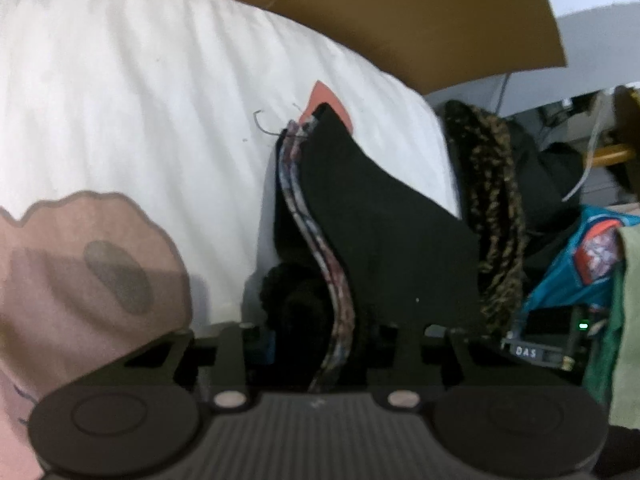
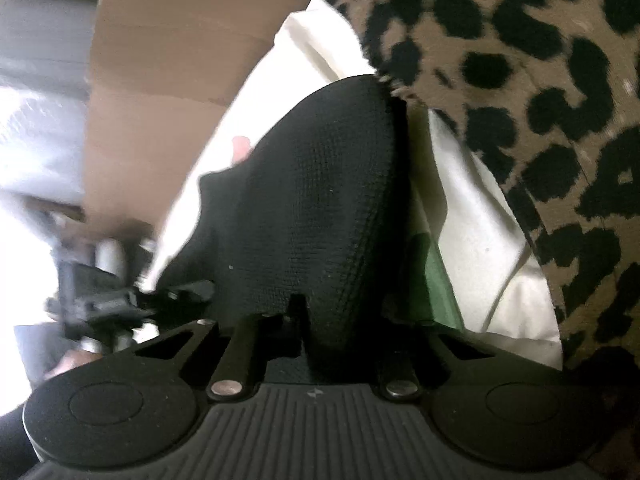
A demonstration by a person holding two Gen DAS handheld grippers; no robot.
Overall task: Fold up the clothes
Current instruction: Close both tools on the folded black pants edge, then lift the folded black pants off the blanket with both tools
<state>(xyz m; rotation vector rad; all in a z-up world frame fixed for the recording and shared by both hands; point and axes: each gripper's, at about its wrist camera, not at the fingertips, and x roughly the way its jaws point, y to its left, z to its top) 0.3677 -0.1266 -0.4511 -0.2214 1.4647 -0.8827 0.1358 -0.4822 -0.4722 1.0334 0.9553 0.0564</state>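
A black knit garment (image 1: pixel 380 220) with a patterned trim strip (image 1: pixel 316 236) lies bunched on a white printed sheet (image 1: pixel 160 100). In the left wrist view its trim edge runs down between the jaws of my left gripper (image 1: pixel 332 336), which is shut on the cloth; the fingertips are buried in the fabric. In the right wrist view the same black garment (image 2: pixel 320 200) rises as a rounded fold out of my right gripper (image 2: pixel 340 332), shut on its lower edge. The cloth hides both pads.
A leopard-print garment (image 2: pixel 540 80) lies close on the right, seen edge-on as a dark roll (image 1: pixel 492 208). Brown cardboard (image 1: pixel 420 12) stands behind the sheet. Teal fabric (image 1: pixel 568 276) and green cloth (image 1: pixel 628 320) are piled far right. A blurred black device (image 2: pixel 96 300) sits at left.
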